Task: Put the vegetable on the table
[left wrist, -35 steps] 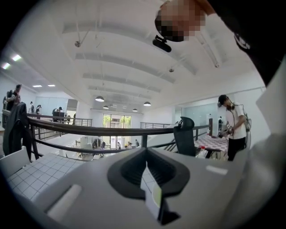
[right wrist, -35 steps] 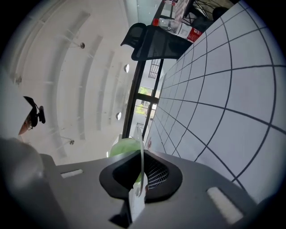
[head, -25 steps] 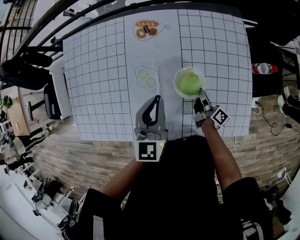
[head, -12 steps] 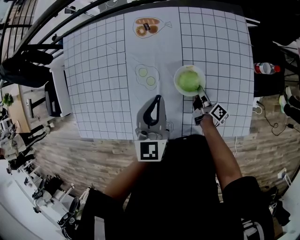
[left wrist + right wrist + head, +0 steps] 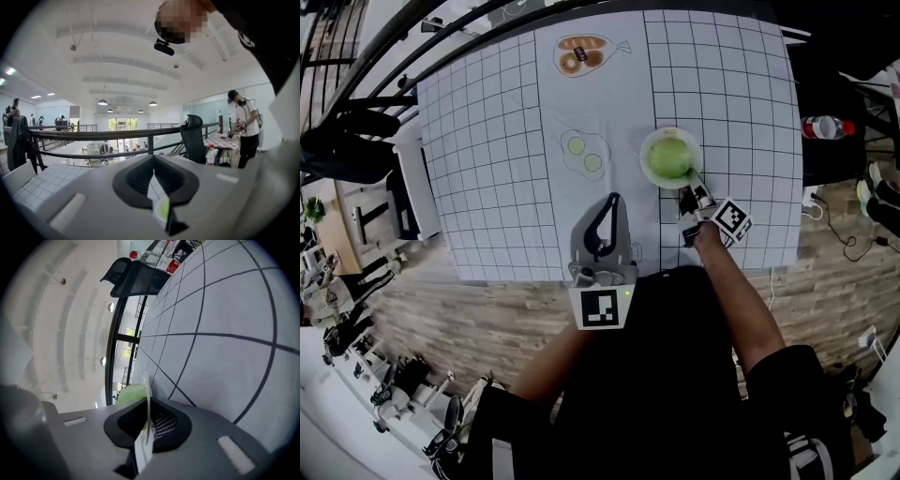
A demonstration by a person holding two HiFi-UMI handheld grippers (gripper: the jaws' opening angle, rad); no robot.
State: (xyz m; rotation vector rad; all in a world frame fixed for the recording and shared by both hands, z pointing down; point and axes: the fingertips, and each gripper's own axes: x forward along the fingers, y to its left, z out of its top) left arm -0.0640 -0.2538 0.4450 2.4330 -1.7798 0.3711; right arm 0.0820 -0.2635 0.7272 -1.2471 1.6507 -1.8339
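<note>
A round green vegetable (image 5: 667, 157) lies in a white plate (image 5: 648, 171) on the grid-patterned table (image 5: 487, 187), right of centre. My right gripper (image 5: 692, 184) reaches in from the near side and is shut on the plate's near rim. In the right gripper view the thin white plate rim (image 5: 149, 394) runs between the shut jaws of the right gripper (image 5: 147, 430), with the vegetable (image 5: 131, 393) just behind. My left gripper (image 5: 610, 201) rests at the table's front edge, shut and holding nothing. In its own view the left gripper (image 5: 153, 182) points out over the room.
Flat printed pictures lie on the cloth: bread (image 5: 581, 53) at the far side and two green slices (image 5: 584, 153) left of the plate. A red-capped bottle (image 5: 821, 127) sits on a dark surface to the right. A black railing (image 5: 93, 135), an office chair (image 5: 193, 140) and a standing person (image 5: 244, 126) are beyond.
Hardly anything: the head view has shifted slightly. The right gripper stays on the plate's rim and the left gripper has not moved.
</note>
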